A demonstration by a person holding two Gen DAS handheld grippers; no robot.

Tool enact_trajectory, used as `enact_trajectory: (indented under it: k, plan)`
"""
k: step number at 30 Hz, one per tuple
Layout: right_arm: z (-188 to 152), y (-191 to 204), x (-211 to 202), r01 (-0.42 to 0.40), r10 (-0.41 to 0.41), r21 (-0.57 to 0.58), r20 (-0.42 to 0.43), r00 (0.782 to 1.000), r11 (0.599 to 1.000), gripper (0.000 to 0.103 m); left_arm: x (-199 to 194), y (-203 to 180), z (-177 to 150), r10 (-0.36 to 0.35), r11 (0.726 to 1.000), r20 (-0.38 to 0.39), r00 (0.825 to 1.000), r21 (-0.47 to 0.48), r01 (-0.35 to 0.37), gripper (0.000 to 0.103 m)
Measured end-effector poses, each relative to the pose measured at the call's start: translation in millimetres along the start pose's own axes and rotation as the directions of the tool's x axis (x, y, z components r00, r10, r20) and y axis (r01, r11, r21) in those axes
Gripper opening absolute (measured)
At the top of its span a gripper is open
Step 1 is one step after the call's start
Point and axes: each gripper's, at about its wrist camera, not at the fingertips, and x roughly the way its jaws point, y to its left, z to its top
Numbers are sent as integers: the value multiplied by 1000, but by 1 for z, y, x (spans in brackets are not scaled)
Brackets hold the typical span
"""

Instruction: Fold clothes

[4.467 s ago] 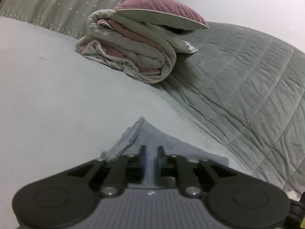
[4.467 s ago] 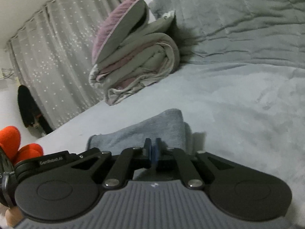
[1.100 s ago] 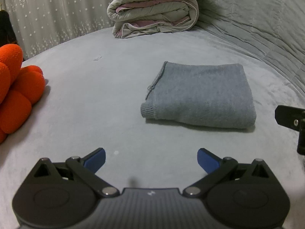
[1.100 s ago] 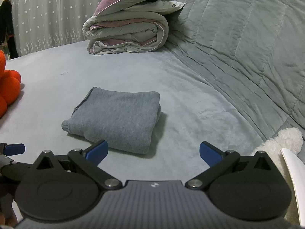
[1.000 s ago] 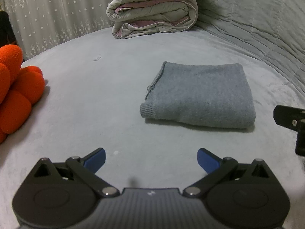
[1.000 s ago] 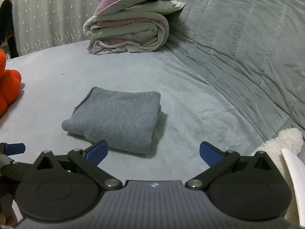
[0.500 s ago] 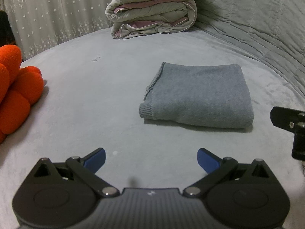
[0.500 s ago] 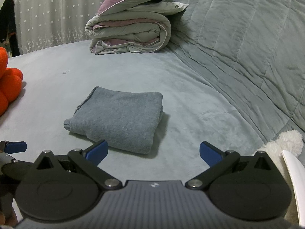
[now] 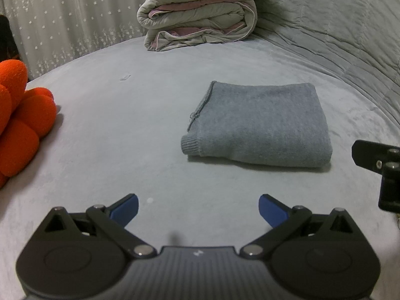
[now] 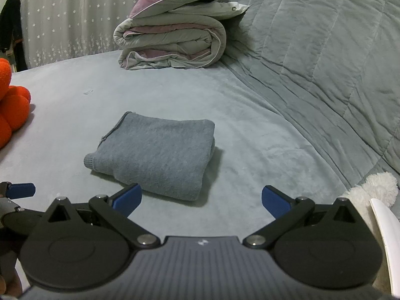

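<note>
Both grippers have let go and pulled back: left gripper point(image 9: 197, 207) and right gripper point(image 10: 201, 197) show fingers spread wide, empty, with the folded grey sweater point(image 10: 157, 152) lying on the bed point(image 10: 250, 115) just ahead of them.

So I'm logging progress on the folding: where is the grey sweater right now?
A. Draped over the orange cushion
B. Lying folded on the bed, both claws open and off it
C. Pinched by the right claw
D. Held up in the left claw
B: the grey sweater lies folded flat on the bed, with the left claw and the right claw open and short of it.
</note>
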Motion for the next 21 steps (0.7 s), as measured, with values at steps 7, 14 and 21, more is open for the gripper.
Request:
enact_trajectory:
  k: [7,14,21]
  plan:
    - [0,0,0,2,-2,1,-1,1000,1000,103,0,1,0,-1,1000,-2,1000,-1,1,102]
    - [0,0,1,1,-1,-5,-3,1000,1000,103,0,1,0,-1,1000,-4,1000,-1,1,102]
    - [-1,0,3,-5,5,-4,-10,1000,1000,103,3,0,-1,0,1000,-8,1000,-4,0,102]
